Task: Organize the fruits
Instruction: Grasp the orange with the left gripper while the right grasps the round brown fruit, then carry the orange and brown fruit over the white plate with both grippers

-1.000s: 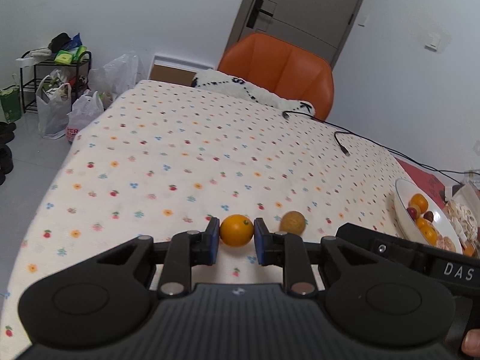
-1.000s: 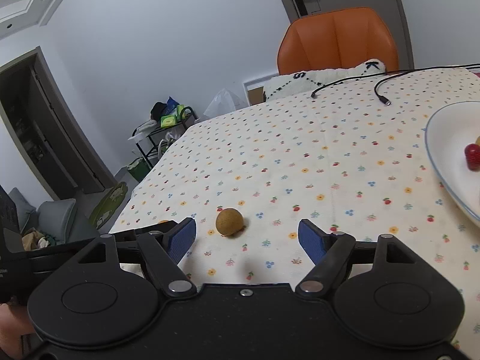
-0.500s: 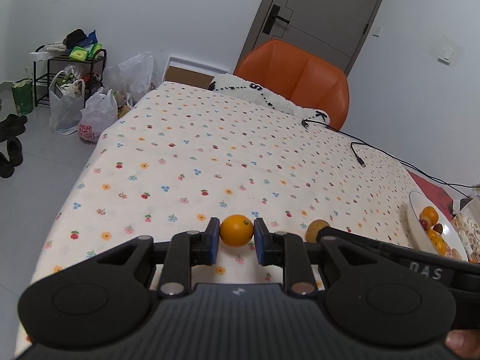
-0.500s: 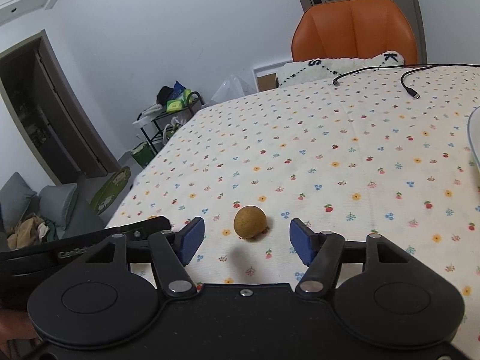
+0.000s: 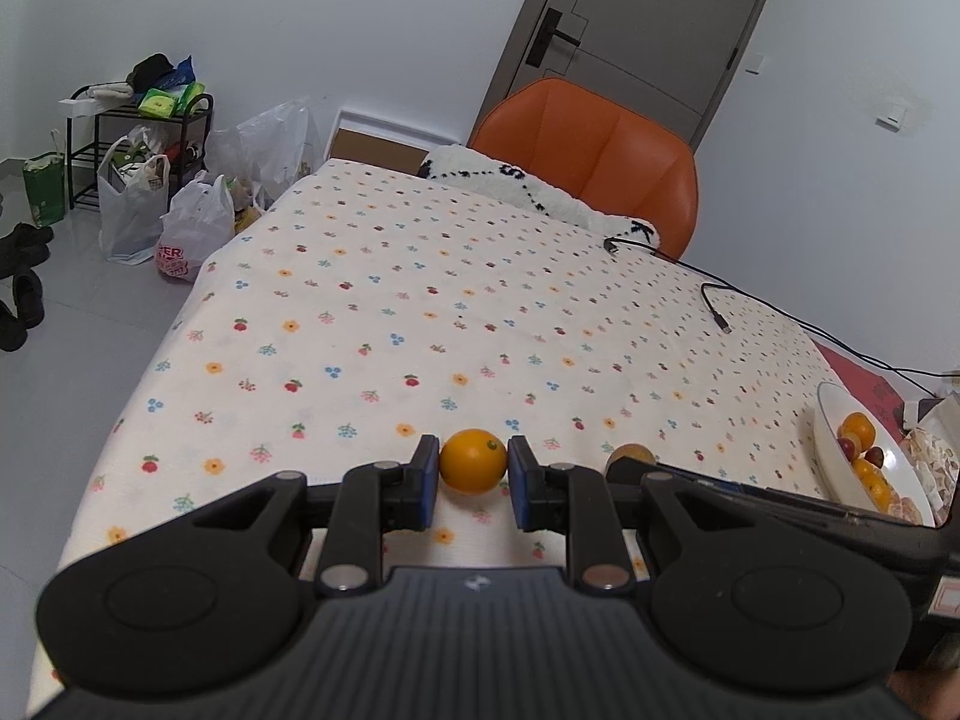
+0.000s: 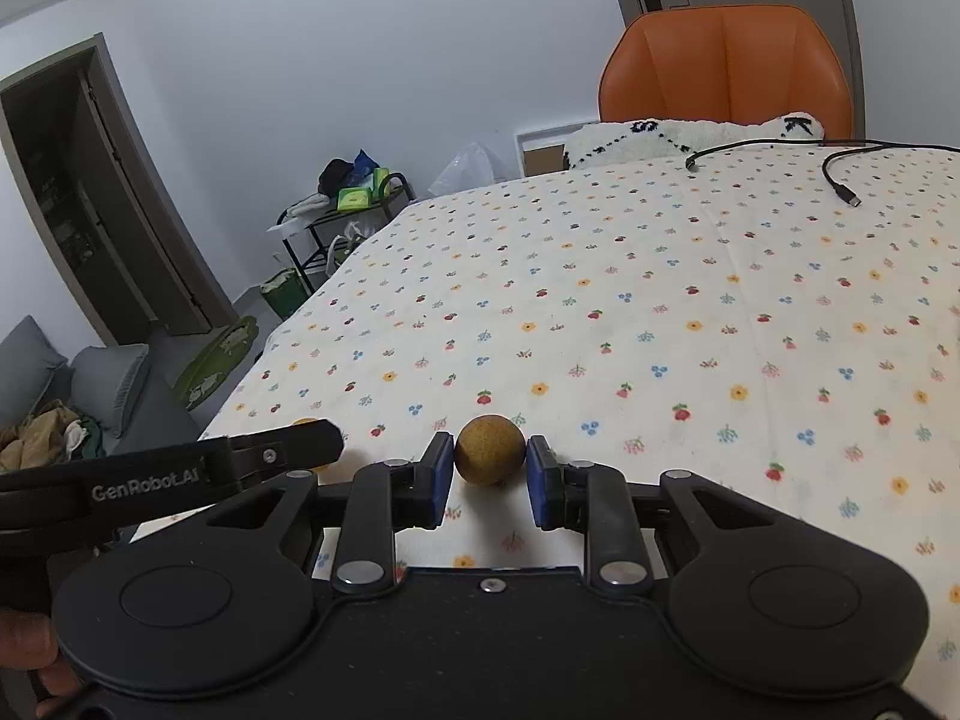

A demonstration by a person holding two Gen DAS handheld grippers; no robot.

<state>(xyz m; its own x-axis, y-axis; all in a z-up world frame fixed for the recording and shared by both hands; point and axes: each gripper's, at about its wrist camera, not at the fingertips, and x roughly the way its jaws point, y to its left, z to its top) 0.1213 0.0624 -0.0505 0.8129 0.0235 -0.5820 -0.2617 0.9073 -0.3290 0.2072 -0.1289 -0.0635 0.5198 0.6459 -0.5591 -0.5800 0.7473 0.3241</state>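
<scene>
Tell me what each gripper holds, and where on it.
Left gripper: the orange, pinched at its sides. Right gripper: the brown fruit, also at its sides.

Hidden and cut-off parts

In the left wrist view the brown fruit (image 5: 630,454), just right of the left gripper (image 5: 473,468), is half covered by the other gripper's black arm; the white bowl (image 5: 831,420) farther right loses its near rim behind that arm, its small dark fruits unidentifiable.

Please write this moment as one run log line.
left gripper: shut on orange | right gripper: shut on brown round fruit | white fruit bowl: at right
</scene>
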